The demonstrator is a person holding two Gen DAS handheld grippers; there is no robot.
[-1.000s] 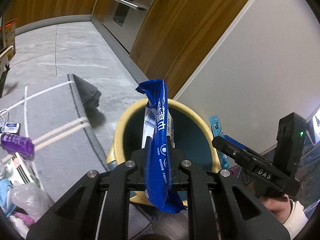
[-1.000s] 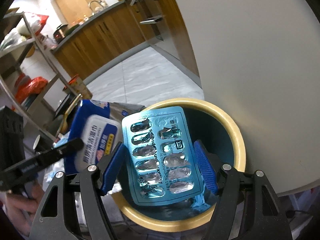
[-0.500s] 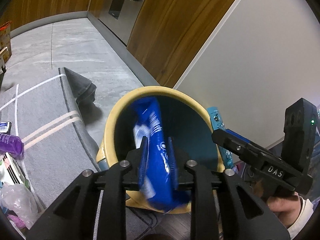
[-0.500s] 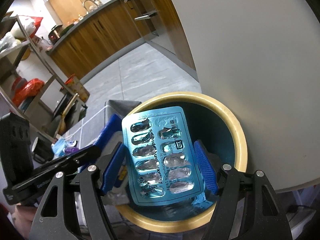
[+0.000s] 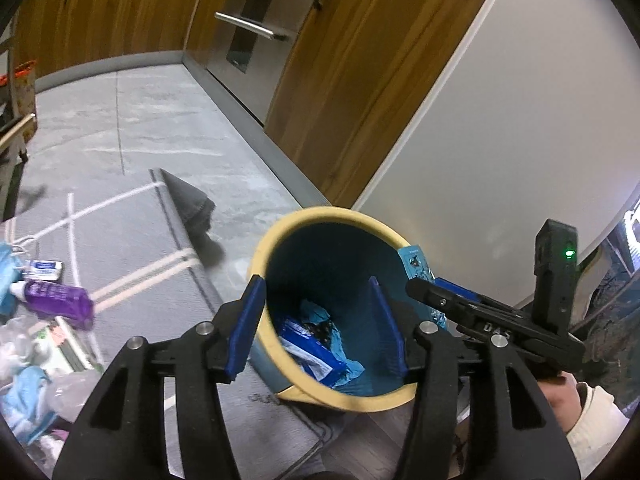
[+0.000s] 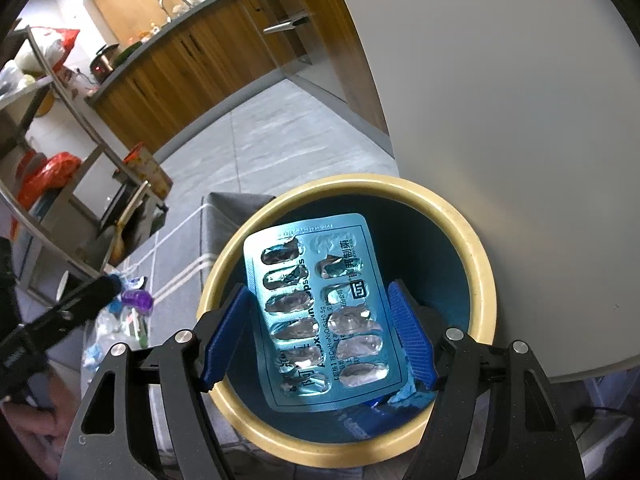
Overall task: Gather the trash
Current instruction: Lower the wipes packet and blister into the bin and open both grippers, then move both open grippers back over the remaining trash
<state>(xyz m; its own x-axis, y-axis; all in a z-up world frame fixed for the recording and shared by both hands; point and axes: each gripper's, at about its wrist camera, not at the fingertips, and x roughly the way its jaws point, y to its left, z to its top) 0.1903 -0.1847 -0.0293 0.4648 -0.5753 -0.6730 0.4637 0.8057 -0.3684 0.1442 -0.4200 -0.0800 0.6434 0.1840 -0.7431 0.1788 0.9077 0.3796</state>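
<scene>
Soft, even indoor light; the left wrist view is dimmer and cooler. Fisheye bending curves the cabinets [image 5: 360, 80] beyond the tongs, with black vignette corners. Foil on the blister pack [image 6: 320, 312] glints (small glare patches). Left-edge clutter blurs slightly.

Hidden and cut-off parts around the bin

The pill sheet [image 6: 320, 312] is covering most of the bin [image 6: 476, 248] floor in the right wrist view, and its small print is blurring. The left gripper [image 5: 320, 326] fingers are masking part of the blue wrapper [image 5: 308, 340]. The litter pile [image 5: 28, 360] is running off the left edge; the purple bottle [image 5: 60, 300] label is too small to read.
</scene>
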